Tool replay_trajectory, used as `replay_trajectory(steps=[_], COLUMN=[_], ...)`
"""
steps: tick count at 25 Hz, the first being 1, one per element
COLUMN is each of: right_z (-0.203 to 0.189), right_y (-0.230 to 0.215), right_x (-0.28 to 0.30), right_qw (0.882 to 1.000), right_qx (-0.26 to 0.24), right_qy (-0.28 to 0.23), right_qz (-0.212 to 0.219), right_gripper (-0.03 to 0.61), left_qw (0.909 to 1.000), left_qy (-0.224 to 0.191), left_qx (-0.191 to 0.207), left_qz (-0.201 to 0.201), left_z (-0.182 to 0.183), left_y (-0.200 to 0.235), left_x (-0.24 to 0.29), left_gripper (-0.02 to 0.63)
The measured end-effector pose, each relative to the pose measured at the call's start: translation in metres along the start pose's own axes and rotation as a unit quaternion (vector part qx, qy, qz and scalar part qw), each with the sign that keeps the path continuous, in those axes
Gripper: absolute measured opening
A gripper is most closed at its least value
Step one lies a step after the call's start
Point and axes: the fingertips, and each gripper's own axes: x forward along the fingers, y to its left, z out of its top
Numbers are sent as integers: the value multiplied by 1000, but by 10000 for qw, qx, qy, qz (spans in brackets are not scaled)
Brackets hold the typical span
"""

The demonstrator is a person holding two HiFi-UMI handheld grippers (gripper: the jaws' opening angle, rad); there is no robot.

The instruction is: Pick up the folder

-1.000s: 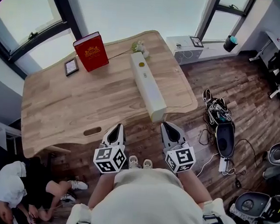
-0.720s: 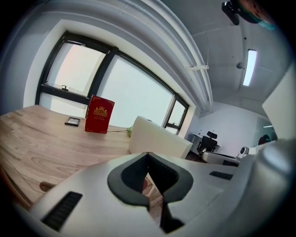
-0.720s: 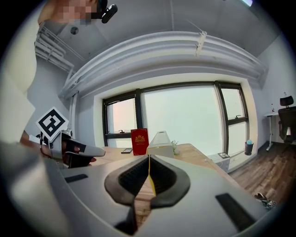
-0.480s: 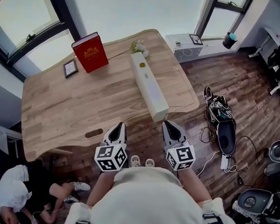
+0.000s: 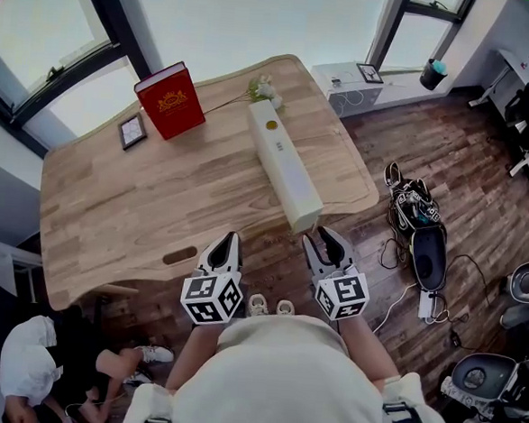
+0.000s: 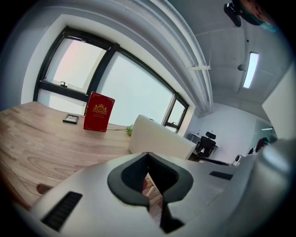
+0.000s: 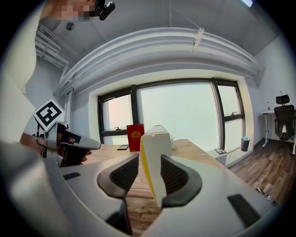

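A long white folder box (image 5: 284, 162) with a yellow edge lies on the wooden table (image 5: 139, 197), its near end at the table's front edge. A red folder (image 5: 171, 98) with a gold crest stands upright at the back left. My right gripper (image 5: 321, 240) hovers just off the table edge; its jaws have just been opening and stand open. In the right gripper view the white box (image 7: 155, 152) shows in the gap of the right gripper (image 7: 149, 173), untouched by the pads. My left gripper (image 5: 229, 240) is shut and empty, left of the box end.
A small picture frame (image 5: 133, 130) lies beside the red folder, and a sprig of flowers (image 5: 264, 90) lies at the box's far end. A person (image 5: 28, 361) sits on the floor at lower left. A bag (image 5: 413, 212) and cables lie on the floor to the right.
My right gripper's jaws have gone from shut to open and it has edged closer to the white box's near end. The left gripper has hardly moved.
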Motion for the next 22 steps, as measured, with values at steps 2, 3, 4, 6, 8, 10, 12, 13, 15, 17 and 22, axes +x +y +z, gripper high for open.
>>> replay_trajectory(steps=[2,3,4,6,8,10,12,13,15,17,22], right_z=[-4,-6,-8,-12,-17,-21,-24,-25,-27,-31,-34], right_y=[0,0,-1,-2,-3,-4,-5,-5,-5,-6,-11], right_x=[3,4,6,10,14,18,23,26,32,39,55], right_qw=[10000,10000,10000,9999,9998,9998,9997,9997,9996,9994,9991], right_qx=[-5,-9,-12,-21,-21,-18,-37,-52,-88,-127,-174], right_qy=[47,68,92,145,185,216,246,254,271,310,351], right_qz=[4,-6,-21,-45,-52,-52,-46,-42,-37,-45,-142], right_gripper=[194,222,251,289,318,342,359,364,377,387,410], left_qw=[10000,10000,10000,10000,10000,10000,10000,10000,10000,9999,9999], left_qy=[2,2,1,-3,-9,-13,-23,-29,-42,-59,-91], left_qx=[-24,-33,-40,-52,-58,-59,-61,-63,-71,-83,-84], left_qz=[-3,-4,-5,-6,-2,7,18,28,53,75,121], left_z=[1,1,2,2,2,2,3,4,5,6,10], left_y=[2,3,4,5,7,9,11,13,15,18,23], left_x=[1,2,2,4,5,5,5,5,5,4,6], left_gripper=[21,21,21,21,21,21,21,21,20,21,21])
